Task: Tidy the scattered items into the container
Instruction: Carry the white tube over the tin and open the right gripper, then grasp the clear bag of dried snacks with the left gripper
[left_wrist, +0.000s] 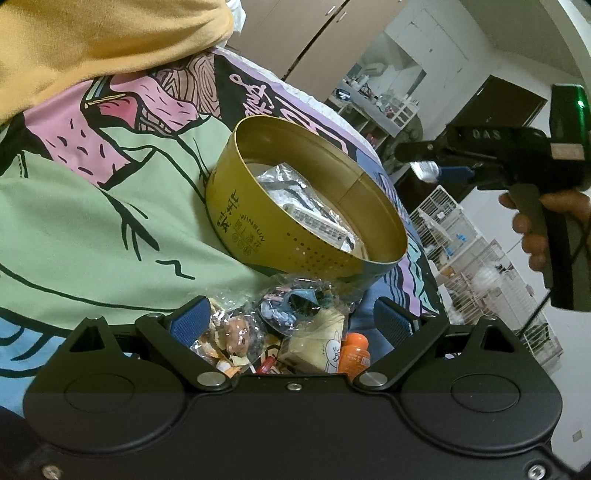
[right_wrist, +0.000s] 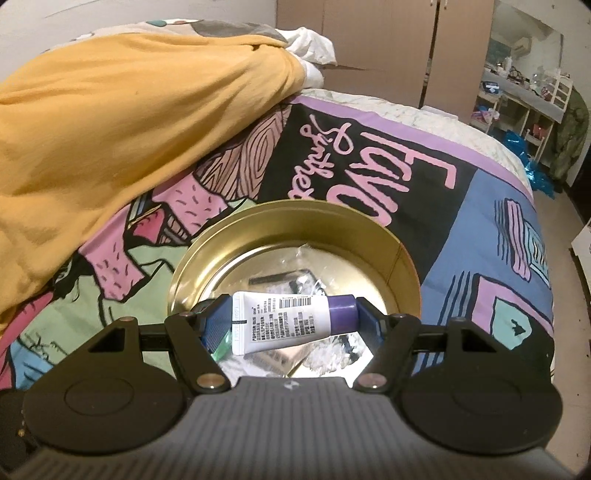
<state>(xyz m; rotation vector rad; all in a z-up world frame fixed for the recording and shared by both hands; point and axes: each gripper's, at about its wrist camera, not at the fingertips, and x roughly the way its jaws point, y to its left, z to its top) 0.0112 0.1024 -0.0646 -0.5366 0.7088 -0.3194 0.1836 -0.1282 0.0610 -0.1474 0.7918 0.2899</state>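
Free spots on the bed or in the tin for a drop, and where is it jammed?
Bare cover: the green patch left of the gold tin, and the blue-and-black stretch right of it. Inside the tin, its far floor is bare; clear packets fill the rest. Crowded: the pile of bagged toys against the tin, in front of the left tongs.

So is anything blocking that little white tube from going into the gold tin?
Nothing visible does. The right gripper holds the white tube crosswise above the open gold tin. The tin has no lid on, and only a few plastic-wrapped packets lie inside.
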